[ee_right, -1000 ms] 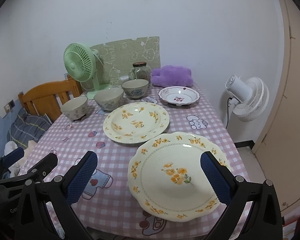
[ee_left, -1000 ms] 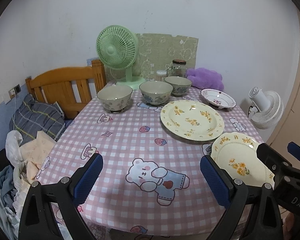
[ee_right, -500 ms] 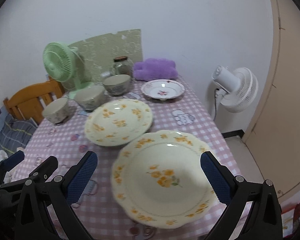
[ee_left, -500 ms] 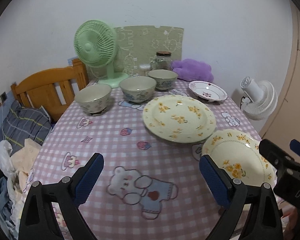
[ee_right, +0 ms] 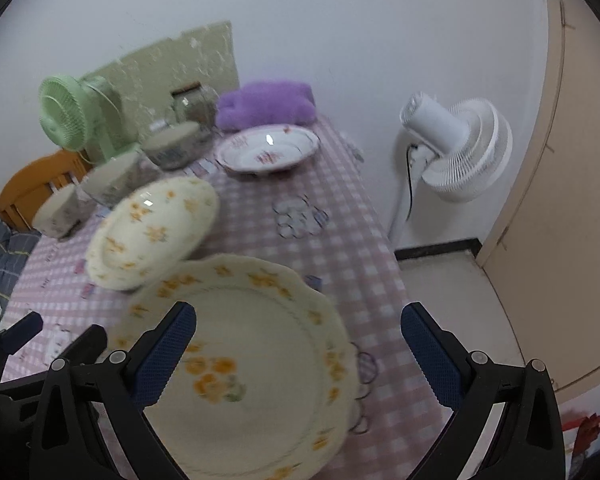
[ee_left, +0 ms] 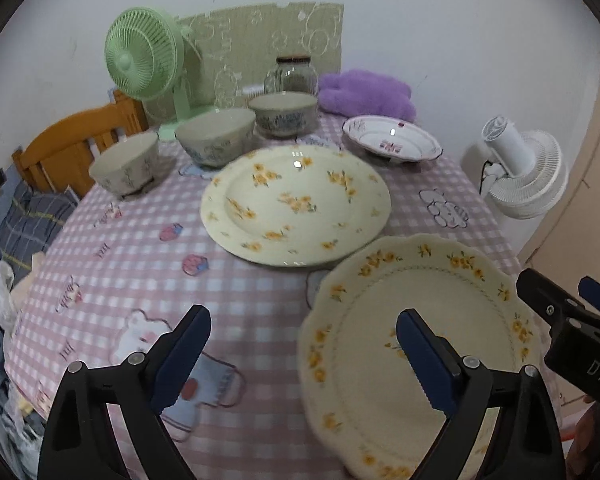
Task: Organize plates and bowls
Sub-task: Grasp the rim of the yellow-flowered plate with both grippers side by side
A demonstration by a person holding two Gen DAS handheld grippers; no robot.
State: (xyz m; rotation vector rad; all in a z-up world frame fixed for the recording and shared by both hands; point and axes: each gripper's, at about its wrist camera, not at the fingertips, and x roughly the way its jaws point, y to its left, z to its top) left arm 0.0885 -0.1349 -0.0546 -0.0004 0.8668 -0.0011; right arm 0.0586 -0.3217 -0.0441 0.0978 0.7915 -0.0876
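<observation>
Scalloped plate (ee_right: 252,360), cream with yellow flowers, lies flat; left gripper (ee_left: 304,356) and right gripper (ee_right: 298,350) gape empty.

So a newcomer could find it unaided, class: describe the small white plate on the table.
Start at the purple cushion against the wall, at the far end of the pink checked table. Just in front lies the small white plate. Unlike the two cream, yellow-flowered plates nearer, it has pink-red flowers and a dark rim line.

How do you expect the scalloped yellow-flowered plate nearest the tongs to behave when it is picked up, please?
The scalloped plate looks like rigid glazed ceramic, so probably stiff, slippery and chip-prone. It lies flat on the tablecloth, so only its thin rim offers grip. Wide and shallow, it may tilt if pinched at one edge.
</observation>
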